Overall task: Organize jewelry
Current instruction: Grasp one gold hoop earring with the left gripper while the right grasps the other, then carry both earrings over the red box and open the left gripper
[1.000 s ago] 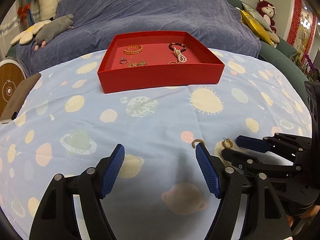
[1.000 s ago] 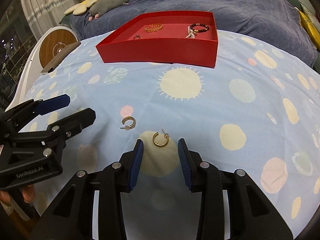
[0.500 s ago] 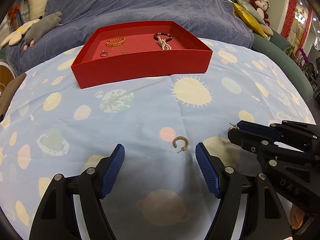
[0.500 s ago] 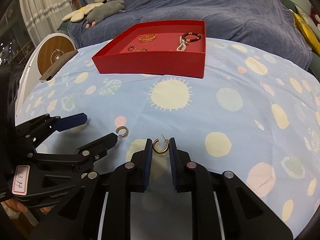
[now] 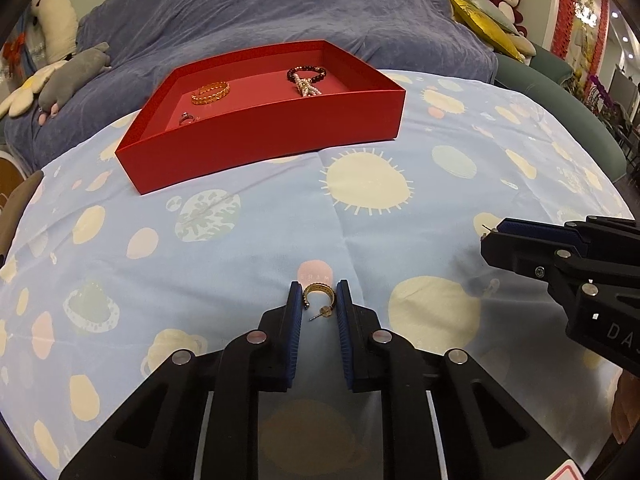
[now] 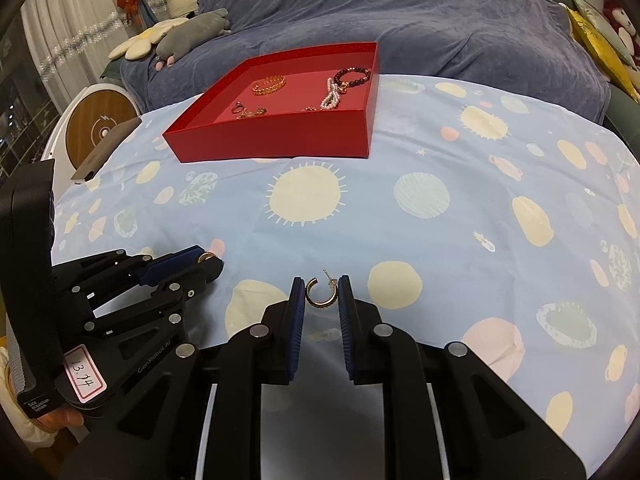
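My left gripper (image 5: 318, 298) is shut on a gold hoop earring (image 5: 317, 296), held between its blue pads just above the patterned cloth. My right gripper (image 6: 322, 290) is shut on a second gold hoop earring (image 6: 320, 292), lifted off the cloth. The left gripper also shows in the right wrist view (image 6: 208, 260), and the right gripper in the left wrist view (image 5: 496, 232). The red tray (image 5: 260, 136) stands further back and holds a gold bracelet (image 5: 211, 93), a dark bead bracelet with pearls (image 5: 306, 78) and a ring (image 5: 186, 119).
A blue sofa cover (image 5: 280, 12) with plush toys (image 5: 68, 76) lies behind the table. A round white and wood device (image 6: 96, 128) and a dark flat object (image 6: 106, 152) sit at the table's left edge.
My left gripper moved over the left earring and closed on it. My right gripper, closed on the other earring, has raised it off the cloth.
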The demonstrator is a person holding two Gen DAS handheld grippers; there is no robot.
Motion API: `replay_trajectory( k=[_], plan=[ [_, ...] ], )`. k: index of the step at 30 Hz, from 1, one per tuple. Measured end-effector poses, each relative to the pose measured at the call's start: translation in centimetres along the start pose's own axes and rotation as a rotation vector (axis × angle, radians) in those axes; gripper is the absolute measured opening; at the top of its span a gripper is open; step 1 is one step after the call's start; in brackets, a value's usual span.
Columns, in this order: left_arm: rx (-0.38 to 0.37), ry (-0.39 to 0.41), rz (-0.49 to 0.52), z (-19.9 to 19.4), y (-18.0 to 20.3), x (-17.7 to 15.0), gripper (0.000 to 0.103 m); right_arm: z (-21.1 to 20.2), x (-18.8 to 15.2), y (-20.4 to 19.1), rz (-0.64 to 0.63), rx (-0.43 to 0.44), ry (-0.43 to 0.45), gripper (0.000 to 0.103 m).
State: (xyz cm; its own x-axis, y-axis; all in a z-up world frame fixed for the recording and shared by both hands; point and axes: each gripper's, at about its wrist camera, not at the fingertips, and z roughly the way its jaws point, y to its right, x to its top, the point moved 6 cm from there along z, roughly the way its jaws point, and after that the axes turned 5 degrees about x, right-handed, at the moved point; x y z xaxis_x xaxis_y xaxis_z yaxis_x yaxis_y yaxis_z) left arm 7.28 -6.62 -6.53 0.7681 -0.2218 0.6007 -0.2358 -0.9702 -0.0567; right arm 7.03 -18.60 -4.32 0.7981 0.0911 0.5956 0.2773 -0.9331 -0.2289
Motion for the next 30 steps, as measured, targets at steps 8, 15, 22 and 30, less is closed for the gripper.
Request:
replay_trajectory(
  k=[8, 15, 22, 30],
  plan=[
    [-0.041, 0.034, -0.069, -2.6, -2.1, 0.7, 0.014, -0.4, 0.8, -0.5, 0.011, 0.016, 0.019, 0.016],
    [-0.028, 0.082, -0.131, -4.5, -4.6, 2.3, 0.014, -0.7, 2.2, -1.9, 0.001, 0.041, 0.047, 0.016],
    [-0.005, 0.137, -0.168, -5.8, -6.4, 4.7, 0.014, -1.4, 5.0, -3.4, -0.001, 0.082, 0.09, 0.016],
    [0.013, 0.167, -0.203, -5.0, -9.1, 10.9, 0.014, -1.4, 12.0, -2.9, 0.012, 0.108, 0.144, 0.016]
  ],
)
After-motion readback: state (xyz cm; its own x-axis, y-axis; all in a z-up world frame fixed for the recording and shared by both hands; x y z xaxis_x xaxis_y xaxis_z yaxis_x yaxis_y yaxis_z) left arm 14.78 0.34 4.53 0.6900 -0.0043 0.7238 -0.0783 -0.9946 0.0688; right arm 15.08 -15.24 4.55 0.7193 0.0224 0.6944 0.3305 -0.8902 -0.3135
